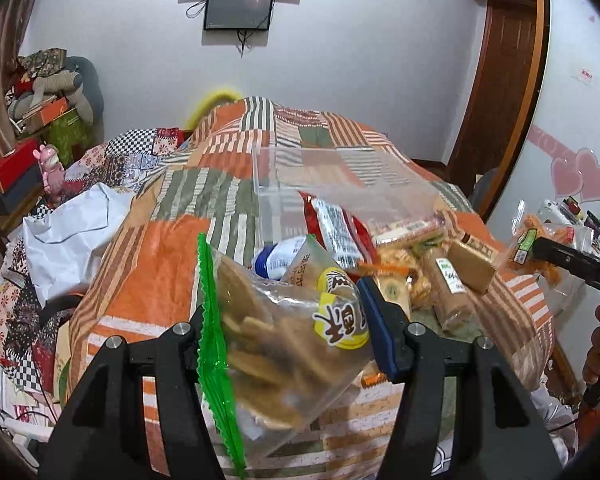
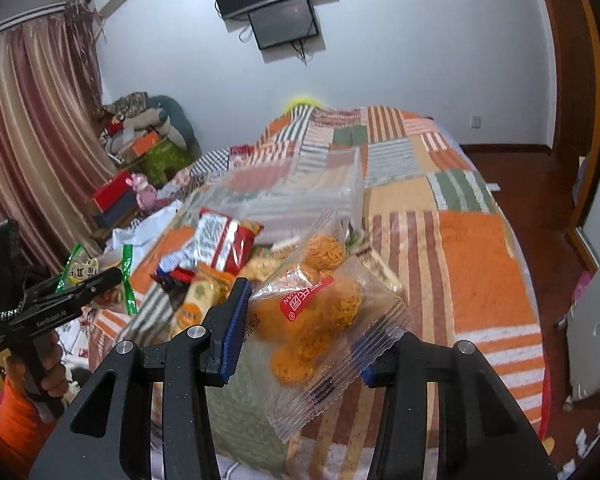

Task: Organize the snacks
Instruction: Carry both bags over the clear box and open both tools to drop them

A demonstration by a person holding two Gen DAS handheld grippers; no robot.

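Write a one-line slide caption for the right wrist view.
Right gripper holds a clear packet of orange snacks above the snack pile on a patchwork quilt.

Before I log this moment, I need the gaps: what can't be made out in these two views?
- Left wrist view: the left pad of the left gripper is hidden behind the biscuit bag it holds.
- Right wrist view: the right pad of the right gripper is mostly covered by the orange snack packet.
- Both views: the clear box is blurred; its contents are unclear.
- Snack pile: label print too small.
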